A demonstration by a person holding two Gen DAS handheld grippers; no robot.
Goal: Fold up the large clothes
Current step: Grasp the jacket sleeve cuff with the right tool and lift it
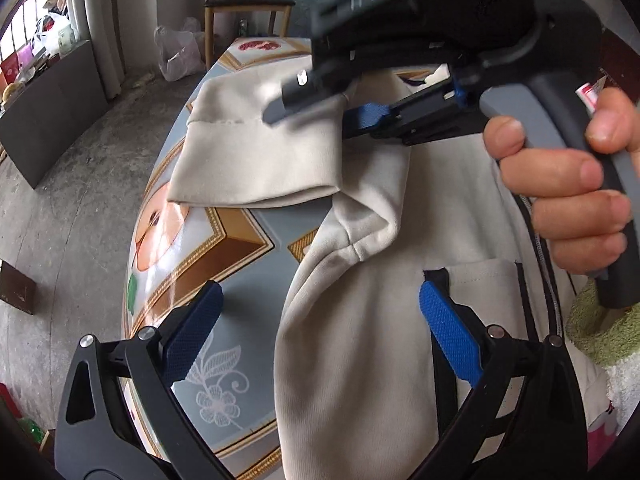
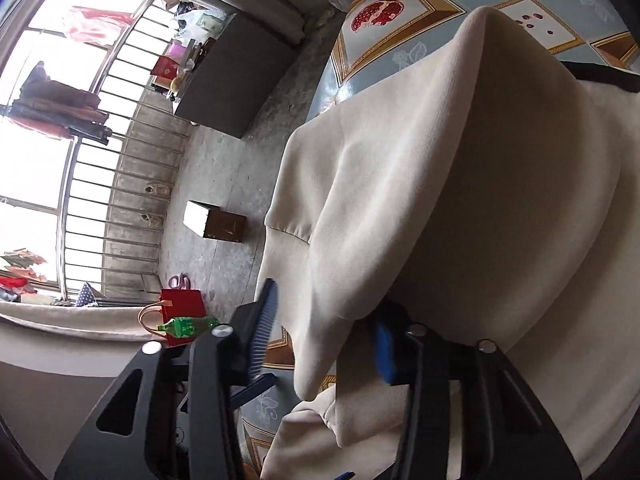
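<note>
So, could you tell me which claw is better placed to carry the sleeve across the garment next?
Likely right: the right claw already has the lifted sleeve between its fingers, while the left claw hangs open over the garment's body, holding nothing.

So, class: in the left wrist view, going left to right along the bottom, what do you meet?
Dark-blue left pad → grey floral patterned tablecloth → cream fleece garment → bright-blue right pad → green fuzzy towel.
</note>
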